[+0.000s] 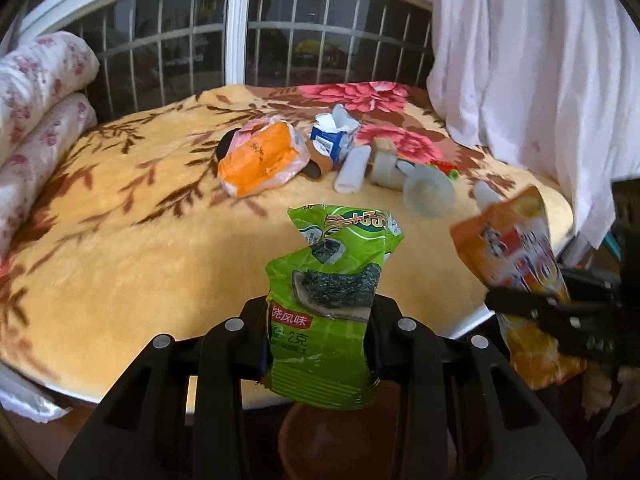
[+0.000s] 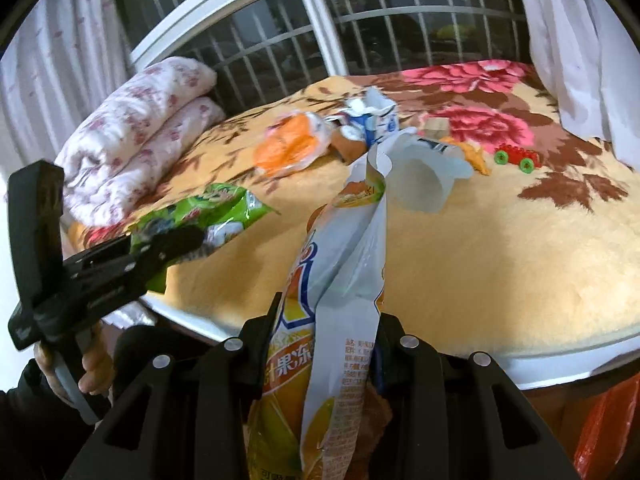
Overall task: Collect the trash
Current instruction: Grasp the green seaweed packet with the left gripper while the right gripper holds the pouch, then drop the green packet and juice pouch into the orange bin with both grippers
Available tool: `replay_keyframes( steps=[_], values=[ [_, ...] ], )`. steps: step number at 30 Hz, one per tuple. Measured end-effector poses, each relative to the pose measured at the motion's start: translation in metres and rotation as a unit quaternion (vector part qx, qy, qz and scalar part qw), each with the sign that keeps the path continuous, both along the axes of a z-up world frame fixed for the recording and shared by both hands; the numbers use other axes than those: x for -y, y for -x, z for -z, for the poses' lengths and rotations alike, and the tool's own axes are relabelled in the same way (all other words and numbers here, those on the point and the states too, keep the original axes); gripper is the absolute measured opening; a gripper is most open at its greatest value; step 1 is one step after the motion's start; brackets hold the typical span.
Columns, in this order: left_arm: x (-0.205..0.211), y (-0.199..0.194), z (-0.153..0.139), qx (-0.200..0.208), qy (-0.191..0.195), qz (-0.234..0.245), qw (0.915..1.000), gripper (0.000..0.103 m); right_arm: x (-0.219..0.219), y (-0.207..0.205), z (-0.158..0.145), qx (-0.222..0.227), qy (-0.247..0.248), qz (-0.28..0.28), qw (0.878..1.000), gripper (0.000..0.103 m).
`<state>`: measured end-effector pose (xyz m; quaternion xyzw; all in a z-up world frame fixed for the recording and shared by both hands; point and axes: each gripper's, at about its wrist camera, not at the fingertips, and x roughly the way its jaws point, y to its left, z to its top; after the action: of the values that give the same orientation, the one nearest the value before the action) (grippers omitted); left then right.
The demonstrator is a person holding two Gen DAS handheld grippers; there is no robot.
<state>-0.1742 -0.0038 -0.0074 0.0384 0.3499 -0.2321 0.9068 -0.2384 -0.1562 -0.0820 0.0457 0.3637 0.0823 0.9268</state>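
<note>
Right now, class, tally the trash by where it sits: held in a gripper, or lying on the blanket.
Held in a gripper: 2, green seaweed packet, orange jelly bag
Lying on the blanket, as far as can be told: 4, orange plastic bag, blue carton, white roll, clear plastic cup
Total: 6

Each fisheye camera sat close behind its own gripper, tilted down across the yellow floral blanket-covered bed (image 1: 120, 240) toward the white barred window (image 1: 240, 40). Both views shared the litter pile around the torn blue-and-white carton (image 1: 334, 138) (image 2: 378, 120), and each caught the other gripper at its edge.
</note>
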Motion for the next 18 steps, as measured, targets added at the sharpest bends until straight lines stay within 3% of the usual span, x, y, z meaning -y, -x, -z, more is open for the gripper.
replay_keyframes(
  steps=[3,8,14,18],
  values=[
    [-0.003,0.029,0.010,-0.001,-0.020,0.002,0.9998,0.033,-0.007,0.015,0.007,-0.013,0.005,-0.024,1.000,0.036],
    [-0.002,0.063,0.059,-0.056,-0.069,0.021,0.9958,0.033,-0.018,0.036,0.031,-0.049,0.034,-0.069,0.996,0.036],
    [-0.002,0.073,0.120,-0.124,-0.107,0.028,0.9862,0.033,-0.022,0.036,0.093,-0.147,0.045,-0.095,0.984,0.036],
    [-0.003,0.059,0.155,-0.191,-0.106,0.023,0.9756,0.033,-0.020,0.024,0.145,-0.210,0.038,-0.090,0.973,0.036]
  ],
)
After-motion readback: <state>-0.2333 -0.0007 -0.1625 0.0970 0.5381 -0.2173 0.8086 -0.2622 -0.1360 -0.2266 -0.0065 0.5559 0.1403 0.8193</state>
